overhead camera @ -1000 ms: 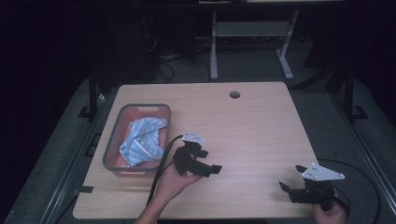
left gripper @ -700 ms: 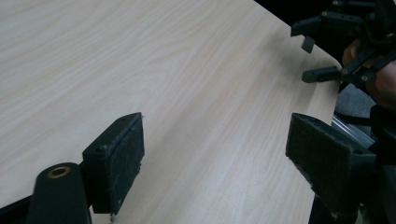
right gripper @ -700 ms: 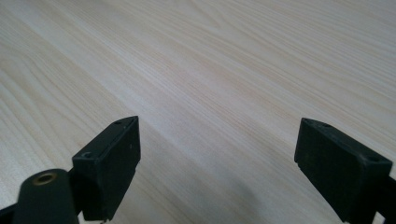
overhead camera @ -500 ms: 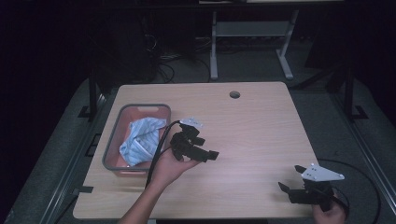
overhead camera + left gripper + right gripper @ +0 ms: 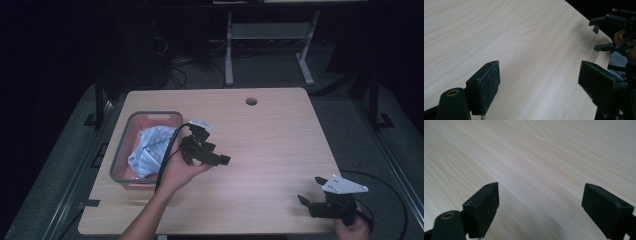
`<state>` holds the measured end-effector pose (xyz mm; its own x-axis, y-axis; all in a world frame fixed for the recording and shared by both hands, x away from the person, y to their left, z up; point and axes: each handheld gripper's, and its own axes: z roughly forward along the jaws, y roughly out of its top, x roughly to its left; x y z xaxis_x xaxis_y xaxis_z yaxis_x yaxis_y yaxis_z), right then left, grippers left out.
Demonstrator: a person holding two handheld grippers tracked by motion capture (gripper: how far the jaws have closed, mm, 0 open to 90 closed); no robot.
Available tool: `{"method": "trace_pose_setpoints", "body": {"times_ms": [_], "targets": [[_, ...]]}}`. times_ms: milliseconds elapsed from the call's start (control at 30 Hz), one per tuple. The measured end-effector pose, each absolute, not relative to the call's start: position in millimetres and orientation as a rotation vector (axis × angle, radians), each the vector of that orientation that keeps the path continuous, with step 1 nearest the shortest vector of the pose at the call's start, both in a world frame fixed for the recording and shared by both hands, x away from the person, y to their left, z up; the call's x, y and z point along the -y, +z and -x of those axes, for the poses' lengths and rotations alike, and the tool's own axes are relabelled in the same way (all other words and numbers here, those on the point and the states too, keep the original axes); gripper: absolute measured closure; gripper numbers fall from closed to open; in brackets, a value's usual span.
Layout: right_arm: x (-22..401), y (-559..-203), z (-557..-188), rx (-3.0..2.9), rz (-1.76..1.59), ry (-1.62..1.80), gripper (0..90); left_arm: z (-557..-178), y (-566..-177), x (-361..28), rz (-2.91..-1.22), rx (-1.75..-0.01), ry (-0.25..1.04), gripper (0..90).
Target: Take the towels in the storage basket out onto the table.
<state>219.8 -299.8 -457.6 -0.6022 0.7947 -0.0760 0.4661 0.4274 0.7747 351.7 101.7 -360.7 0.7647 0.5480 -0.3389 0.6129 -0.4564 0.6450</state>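
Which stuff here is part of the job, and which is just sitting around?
Part of the job:
left gripper, open
blue cloth
grey bin holding it

Just about:
right gripper, open, near the table corner
metal stand behind
floor cables

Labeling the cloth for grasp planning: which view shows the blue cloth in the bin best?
High view: the crumpled blue cloth lies in the grey-rimmed bin, beside the left gripper. Both gripper views look along open jaws at bare tabletop.

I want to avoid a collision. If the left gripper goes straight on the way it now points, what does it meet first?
Probably bare table, then the right gripper near the far edge. The left gripper is open and empty, angled down; depth is hard to judge.
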Motion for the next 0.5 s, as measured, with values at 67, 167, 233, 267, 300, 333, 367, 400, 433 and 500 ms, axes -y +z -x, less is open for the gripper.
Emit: {"method": "trace_pose_setpoints", "body": {"times_ms": [67,167,233,267,300,333,367,400,433,500], "targets": [[300.6,-457.5,-219.5,-2.25,-1.077,1.023,13.8,-353.7,-358.7,-105.0,-2.141,-0.868,-0.113,17.0],[301.5,-457.3,-219.2,-2.24,-1.078,1.022,13.8,-355.7,-355.3,-109.6,-2.152,-0.877,-0.099,17.1],[302.4,-456.6,-218.8,-2.237,-1.072,1.02,13.8,-357.9,-351.0,-115.5,-2.151,-0.883,-0.085,18.0],[302.4,-456.6,-218.8,-2.237,-1.072,1.02,13.8,-357.9,-351.0,-115.5,-2.151,-0.883,-0.085,18.0],[302.4,-456.5,-218.4,-2.236,-1.075,1.02,13.8,-358.2,-349.2,-117.5,-2.153,-0.883,-0.08,18.0],[302.5,-456.5,-218.3,-2.237,-1.077,1.02,13.8,-358.4,-347.6,-119.4,-2.149,-0.883,-0.077,18.2],[302.6,-456.6,-218.3,-2.238,-1.078,1.02,13.8,-359.0,-345.1,-123.5,-2.146,-0.894,-0.071,19.4],[302.6,-456.6,-218.3,-2.238,-1.078,1.02,13.8,-359.0,-345.1,-123.5,-2.146,-0.894,-0.071,19.4],[302.6,-456.6,-218.3,-2.238,-1.078,1.02,13.8,-359.4,-344.1,-125.9,-2.144,-0.894,-0.069,19.4],[302.4,-456.6,-218.1,-2.238,-1.072,1.021,13.8,-360.1,-341.3,-131.6,-2.141,-0.904,-0.059,19.4]]}}
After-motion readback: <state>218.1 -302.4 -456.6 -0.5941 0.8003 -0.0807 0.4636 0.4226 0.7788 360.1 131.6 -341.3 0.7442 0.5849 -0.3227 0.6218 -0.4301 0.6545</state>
